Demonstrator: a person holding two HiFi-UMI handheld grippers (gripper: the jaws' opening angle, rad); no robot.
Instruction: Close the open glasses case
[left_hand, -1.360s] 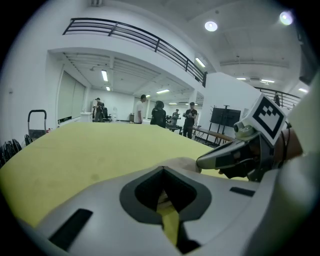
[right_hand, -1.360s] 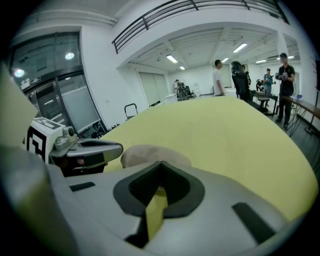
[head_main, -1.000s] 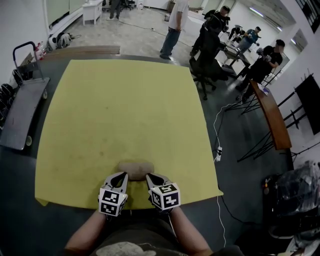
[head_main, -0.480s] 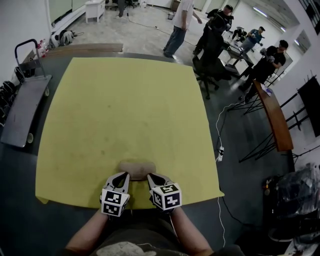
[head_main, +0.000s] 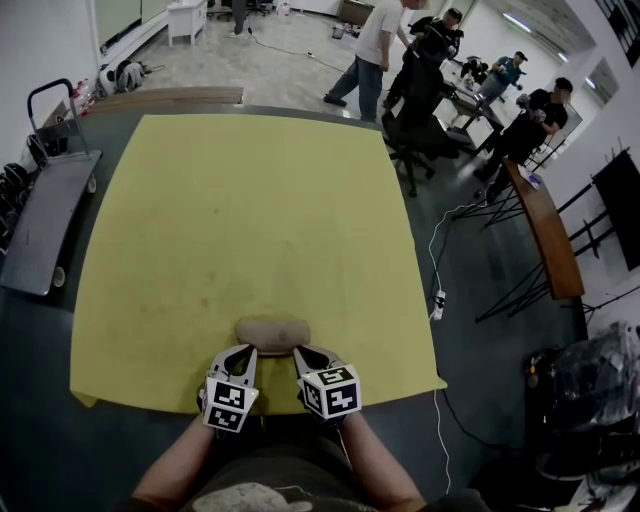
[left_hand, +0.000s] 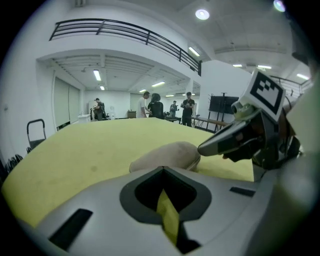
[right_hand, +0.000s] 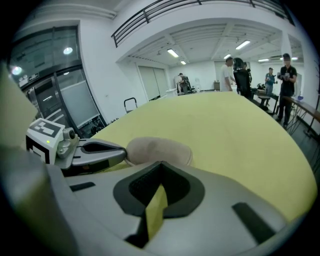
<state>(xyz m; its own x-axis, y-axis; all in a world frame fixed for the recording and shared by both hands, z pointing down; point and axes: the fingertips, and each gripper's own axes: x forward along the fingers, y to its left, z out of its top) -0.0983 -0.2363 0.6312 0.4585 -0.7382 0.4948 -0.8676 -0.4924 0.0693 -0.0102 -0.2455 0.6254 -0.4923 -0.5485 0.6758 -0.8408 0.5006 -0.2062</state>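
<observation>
Big yellow table cover (head_main: 250, 220) fills the middle of the head view, w/ a flatbed cart (head_main: 40, 225) on the floor at its left and several people (head_main: 375, 50) standing beyond the far edge. Tan glasses case (head_main: 271, 332) lies lengthwise near the cover's near edge, centred btwn the two tools, lid down as far as can be seen. Left gripper (head_main: 243, 352) and right gripper (head_main: 303, 353) sit just behind the case, tips at its near side; contact can't be told. Both have jaws closed together w/ nothing btwn them.
</observation>
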